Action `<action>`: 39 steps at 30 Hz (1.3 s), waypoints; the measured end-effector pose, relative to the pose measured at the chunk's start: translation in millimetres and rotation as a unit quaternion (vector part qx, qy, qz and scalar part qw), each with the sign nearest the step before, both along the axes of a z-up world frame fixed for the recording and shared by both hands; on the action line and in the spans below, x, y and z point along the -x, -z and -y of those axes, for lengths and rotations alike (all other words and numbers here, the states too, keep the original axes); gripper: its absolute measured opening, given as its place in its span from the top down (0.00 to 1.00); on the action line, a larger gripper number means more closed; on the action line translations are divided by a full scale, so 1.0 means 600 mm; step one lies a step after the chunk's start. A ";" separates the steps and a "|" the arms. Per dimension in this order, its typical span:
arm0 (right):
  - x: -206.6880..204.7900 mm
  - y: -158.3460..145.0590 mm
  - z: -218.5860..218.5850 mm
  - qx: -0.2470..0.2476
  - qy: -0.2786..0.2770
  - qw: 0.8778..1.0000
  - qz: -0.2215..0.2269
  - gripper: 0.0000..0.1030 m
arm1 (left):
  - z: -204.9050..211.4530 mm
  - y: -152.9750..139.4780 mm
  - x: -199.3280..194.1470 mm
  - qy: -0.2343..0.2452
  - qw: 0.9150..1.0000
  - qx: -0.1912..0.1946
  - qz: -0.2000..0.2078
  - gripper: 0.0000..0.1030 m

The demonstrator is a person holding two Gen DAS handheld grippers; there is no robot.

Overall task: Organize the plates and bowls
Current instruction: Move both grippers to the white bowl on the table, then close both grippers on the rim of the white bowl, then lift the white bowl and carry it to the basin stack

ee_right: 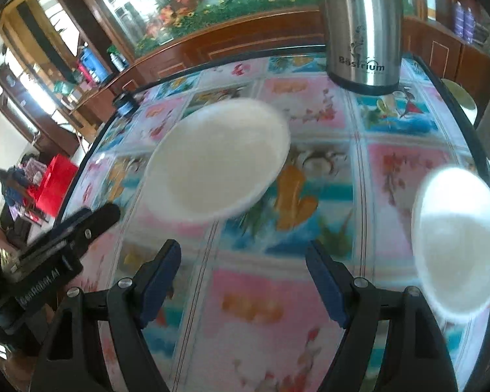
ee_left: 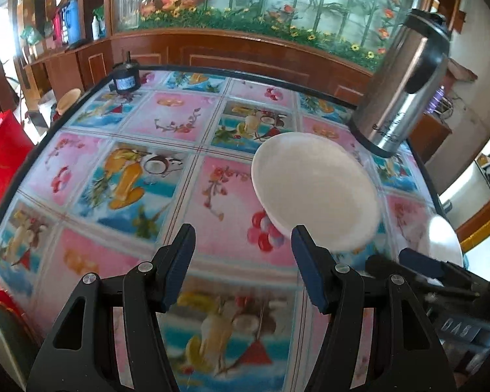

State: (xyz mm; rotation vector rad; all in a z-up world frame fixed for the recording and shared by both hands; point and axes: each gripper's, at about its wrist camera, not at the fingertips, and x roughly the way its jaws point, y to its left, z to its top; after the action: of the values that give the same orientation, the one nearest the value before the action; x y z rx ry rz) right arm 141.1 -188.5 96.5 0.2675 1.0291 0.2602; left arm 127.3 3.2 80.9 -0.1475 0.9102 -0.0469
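You are at the start: nothing is picked up yet. Your left gripper [ee_left: 243,254] is spread apart and holds nothing. Your right gripper [ee_right: 243,271] is spread wide and holds nothing too. The white plate [ee_right: 217,160] sits on the picture tablecloth [ee_right: 245,310], just in front of the steel thermos [ee_right: 362,32]. The white bowl [ee_right: 457,238] sits near the table's right edge. Next, I think you should reach for one dish and pinch its rim gently.

A steel thermos jug [ee_left: 398,88] stands at the far right of the table [ee_left: 179,196], whose top carries bright fruit and flower pictures. A small black motor [ee_left: 124,78] sits at the far left corner. A red bag [ee_left: 3,153] stands beside the table.
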 end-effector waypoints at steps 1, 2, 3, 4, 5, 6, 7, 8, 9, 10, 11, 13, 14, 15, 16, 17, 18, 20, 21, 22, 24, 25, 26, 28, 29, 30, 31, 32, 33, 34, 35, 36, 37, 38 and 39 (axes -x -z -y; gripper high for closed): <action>-0.010 0.002 0.005 -0.002 0.003 1.000 0.000 0.23 | 0.000 0.004 -0.010 -0.004 1.000 0.002 -0.003 0.40; -0.019 0.004 0.009 0.000 0.006 1.000 0.000 0.23 | -0.001 0.008 -0.020 -0.010 1.000 0.007 -0.003 0.40; -0.029 0.006 0.012 0.002 0.008 1.000 0.000 0.23 | -0.002 0.010 -0.025 -0.013 1.000 0.008 -0.001 0.40; -0.042 0.009 0.013 0.006 0.006 1.000 0.002 0.23 | -0.003 0.013 -0.031 -0.016 1.000 0.007 0.001 0.40; -0.049 0.009 0.011 0.008 0.003 1.000 0.004 0.23 | -0.001 0.018 -0.040 -0.018 1.000 0.005 -0.002 0.40; -0.058 0.010 0.010 0.013 -0.002 1.000 0.005 0.23 | -0.001 0.022 -0.048 -0.018 1.000 0.005 -0.006 0.40; -0.067 0.014 0.007 0.021 -0.008 1.000 0.003 0.24 | 0.000 0.027 -0.056 -0.018 1.000 0.005 -0.011 0.40; -0.076 0.019 0.007 0.029 -0.011 1.000 0.000 0.26 | 0.001 0.032 -0.063 -0.019 1.000 0.006 -0.016 0.40; -0.083 0.021 0.006 0.034 -0.015 0.999 0.001 0.33 | 0.004 0.036 -0.070 -0.019 1.000 0.006 -0.017 0.40; -0.088 0.022 0.005 0.040 -0.018 0.999 0.002 0.39 | 0.007 0.041 -0.077 -0.017 1.000 0.005 -0.018 0.40; -0.092 0.023 0.005 0.044 -0.022 0.999 0.002 0.52 | 0.009 0.044 -0.081 -0.015 1.000 0.004 -0.019 0.40; -0.099 0.025 0.002 0.064 -0.034 0.997 0.004 0.68 | 0.009 0.053 -0.089 -0.017 1.000 0.006 -0.020 0.41; -0.102 0.026 0.003 0.068 -0.038 0.997 0.003 0.74 | 0.009 0.060 -0.094 -0.015 0.999 0.013 -0.027 0.52; -0.103 0.028 0.004 0.070 -0.042 0.997 0.002 0.76 | 0.010 0.066 -0.098 -0.007 0.999 0.023 -0.036 0.60; -0.104 0.028 0.006 0.067 -0.046 0.997 0.003 0.76 | 0.013 0.072 -0.102 0.001 0.998 0.030 -0.046 0.71; -0.100 0.026 0.007 0.060 -0.050 0.997 0.003 0.77 | 0.018 0.075 -0.103 0.008 0.998 0.028 -0.054 0.79; -0.100 0.024 0.007 0.059 -0.052 0.997 0.004 0.78 | 0.024 0.076 -0.102 0.013 0.998 0.025 -0.056 0.83; -0.093 0.020 0.001 0.062 -0.058 0.996 0.004 0.80 | 0.031 0.072 -0.091 0.023 0.998 0.025 -0.056 0.85; -0.084 0.018 -0.001 0.061 -0.063 0.996 0.002 0.81 | 0.032 0.069 -0.086 0.023 0.998 0.027 -0.056 0.85; -0.080 0.016 -0.002 0.059 -0.063 0.996 0.002 0.81 | 0.030 0.065 -0.079 0.024 0.998 0.030 -0.055 0.85; -0.065 0.008 -0.001 0.054 -0.064 0.997 0.003 0.81 | 0.023 0.054 -0.059 0.028 0.997 0.039 -0.055 0.86; -0.056 0.003 0.000 0.047 -0.065 0.997 0.006 0.81 | 0.021 0.049 -0.046 0.031 0.997 0.040 -0.054 0.86; -0.050 0.000 -0.001 0.042 -0.065 0.997 0.007 0.81 | 0.019 0.046 -0.037 0.033 0.997 0.040 -0.054 0.86; -0.023 -0.011 -0.005 0.042 -0.071 0.997 0.011 0.81 | 0.015 0.041 -0.012 0.037 0.997 0.042 -0.058 0.86; -0.010 -0.015 -0.009 0.042 -0.074 0.996 0.013 0.81 | 0.013 0.039 0.003 0.040 0.997 0.041 -0.060 0.85; -0.002 -0.017 -0.013 0.044 -0.076 0.996 0.014 0.81 | 0.011 0.037 0.016 0.041 0.997 0.041 -0.059 0.85; 0.015 -0.020 -0.017 0.045 -0.079 0.996 0.016 0.81 | 0.007 0.035 0.030 0.042 0.997 0.039 -0.059 0.85; 0.027 -0.022 -0.019 0.043 -0.082 0.996 0.017 0.81 | 0.002 0.032 0.050 0.043 0.997 0.034 -0.058 0.85; 0.041 -0.023 -0.023 0.039 -0.083 0.996 0.017 0.81 | -0.001 0.032 0.061 0.044 0.997 0.029 -0.057 0.85; 0.059 -0.023 -0.028 0.040 -0.086 0.995 0.018 0.81 | -0.005 0.030 0.076 0.044 0.997 0.023 -0.054 0.85; 0.074 -0.023 -0.034 0.040 -0.088 0.995 0.019 0.81 | -0.008 0.028 0.091 0.044 0.998 0.017 -0.051 0.85; 0.089 -0.022 -0.041 0.039 -0.091 0.995 0.019 0.80 | -0.012 0.027 0.106 0.044 0.998 0.012 -0.048 0.85; 0.103 -0.020 -0.048 0.038 -0.092 0.995 0.020 0.80 | -0.016 0.027 0.121 0.044 0.998 0.009 -0.045 0.85; 0.112 -0.020 -0.053 0.037 -0.093 0.995 0.020 0.79 | -0.022 0.027 0.139 0.042 0.998 0.005 -0.043 0.85; 0.128 -0.019 -0.059 0.032 -0.095 0.995 0.020 0.78 | -0.025 0.028 0.148 0.041 0.998 0.001 -0.042 0.85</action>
State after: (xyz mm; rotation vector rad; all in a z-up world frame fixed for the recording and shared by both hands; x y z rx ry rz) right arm 64.1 -152.9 107.7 0.1052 1.0220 0.4017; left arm 38.6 18.5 64.2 -0.1142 0.9994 -0.1189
